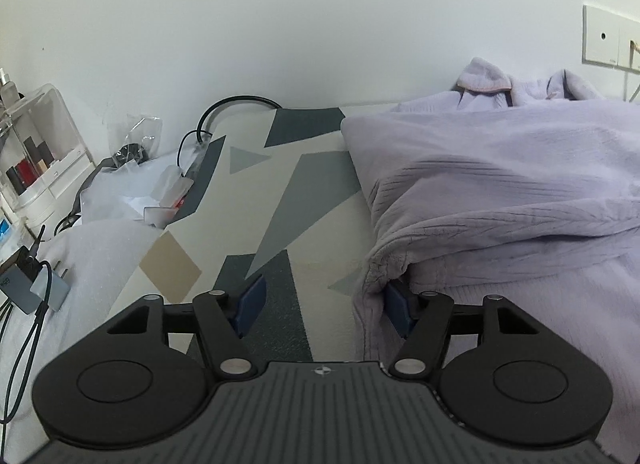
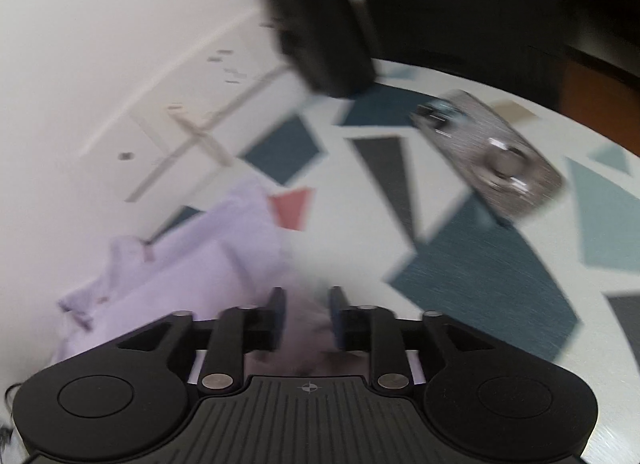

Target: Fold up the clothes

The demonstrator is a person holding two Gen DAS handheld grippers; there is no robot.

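Garment: I've got the lavender fleece garment [image 1: 500,192] heaped on the desk [image 1: 256,192], filling my left view from 1 to 4 o'clock; in the right view its edge [image 2: 192,264] trails off toward 8 o'clock.
Handling: I'd judge it soft, light and floppy, thick enough to bunch, not slippery or fragile; it will sag wherever I don't hold it.
Where to grab: the rolled hem at the near left corner [image 1: 380,264] looks best to me, a double layer that pads can bite.
Left hand-held gripper [image 1: 324,304]: jaws apart, nothing pinched; the right pad [image 1: 398,304] sits tucked under that hem, the left pad over bare desk.
Right hand-held gripper [image 2: 306,314]: narrow gap, fleece lying between the jaws; too blurred for me to say whether the pads press it.
Surroundings: phone [image 2: 488,152] at 2 o'clock in the right view, dark bottle [image 2: 316,24] at 12; cables and plastic bags [image 1: 132,168] at 9 o'clock in the left.
Hard to see: right view smeared; the garment's collar and sleeves are lost in folds, its right side cut off.
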